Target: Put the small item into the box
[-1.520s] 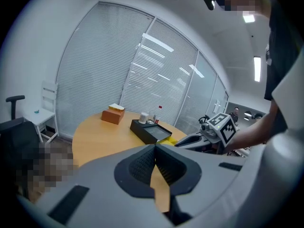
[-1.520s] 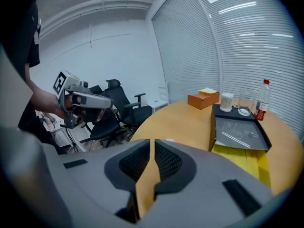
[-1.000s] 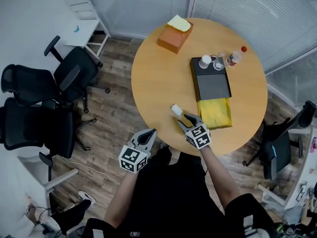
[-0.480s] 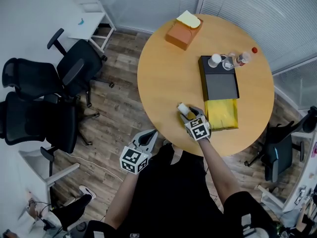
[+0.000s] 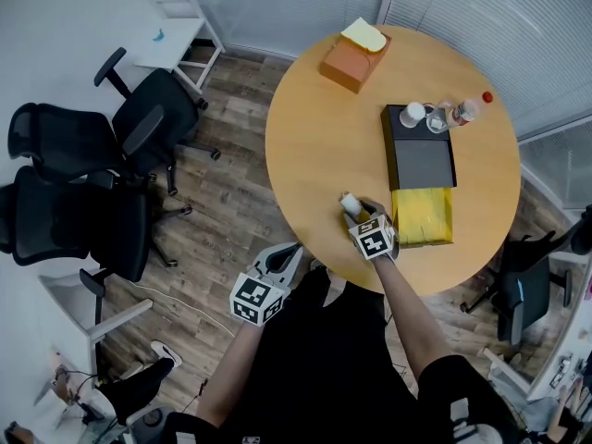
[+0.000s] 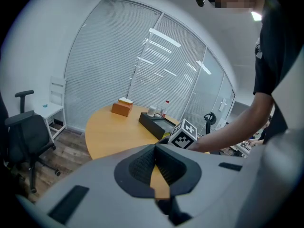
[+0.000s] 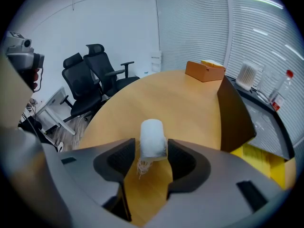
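Black short-sleeved top (image 5: 314, 359) — grey left gripper (image 5: 289, 250) and right gripper (image 5: 359, 207), black ribbed fingers (image 6: 137, 167), black-and-white marker cubes (image 5: 256, 300).

left gripper's dark ribbed jaws (image 6: 155, 148) pinched together at the tips with nothing in them, round honey-coloured wooden table (image 6: 111, 129) behind, orange cardboard box (image 6: 122, 108) and long flat black box (image 6: 156, 123) on it, black-and-white marker cube (image 6: 183, 133) on a person's outstretched arm (image 6: 240, 125) at right, black office chair (image 6: 26, 132) at left
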Tool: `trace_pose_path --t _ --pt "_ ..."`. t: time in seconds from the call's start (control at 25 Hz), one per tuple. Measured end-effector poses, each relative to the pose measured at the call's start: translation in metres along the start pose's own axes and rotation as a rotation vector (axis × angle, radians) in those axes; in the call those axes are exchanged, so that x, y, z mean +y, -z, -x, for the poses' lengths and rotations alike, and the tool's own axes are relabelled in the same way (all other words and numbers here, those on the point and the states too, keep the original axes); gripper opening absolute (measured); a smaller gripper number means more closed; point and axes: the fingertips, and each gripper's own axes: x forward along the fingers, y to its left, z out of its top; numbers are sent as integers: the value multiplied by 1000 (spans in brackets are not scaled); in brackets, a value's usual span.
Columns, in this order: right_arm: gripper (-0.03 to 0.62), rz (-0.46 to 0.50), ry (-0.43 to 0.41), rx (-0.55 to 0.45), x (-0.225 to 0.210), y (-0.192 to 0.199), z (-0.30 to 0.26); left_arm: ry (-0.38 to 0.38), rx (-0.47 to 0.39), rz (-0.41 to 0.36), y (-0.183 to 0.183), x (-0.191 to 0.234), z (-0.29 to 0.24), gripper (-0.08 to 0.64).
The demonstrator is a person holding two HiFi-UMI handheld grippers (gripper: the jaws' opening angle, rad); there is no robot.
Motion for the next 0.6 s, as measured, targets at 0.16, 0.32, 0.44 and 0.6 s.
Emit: trace_pose_path --t 0.16,0.32,0.44,0.6 --pt "174 9 21 12 0 0 0 6 4 -6 0 -2 0 6" --pt "164 -1 24 19 -1 2 -2 12 5 -11 -4 -2 -3 6" --pt "170 -10 12 33 2 5 -5 15 4 -17 -6 -2 -5 6" --pt "164 -21 16 25 0 6 -7 17 1 -20 -8 -1 -6 6"
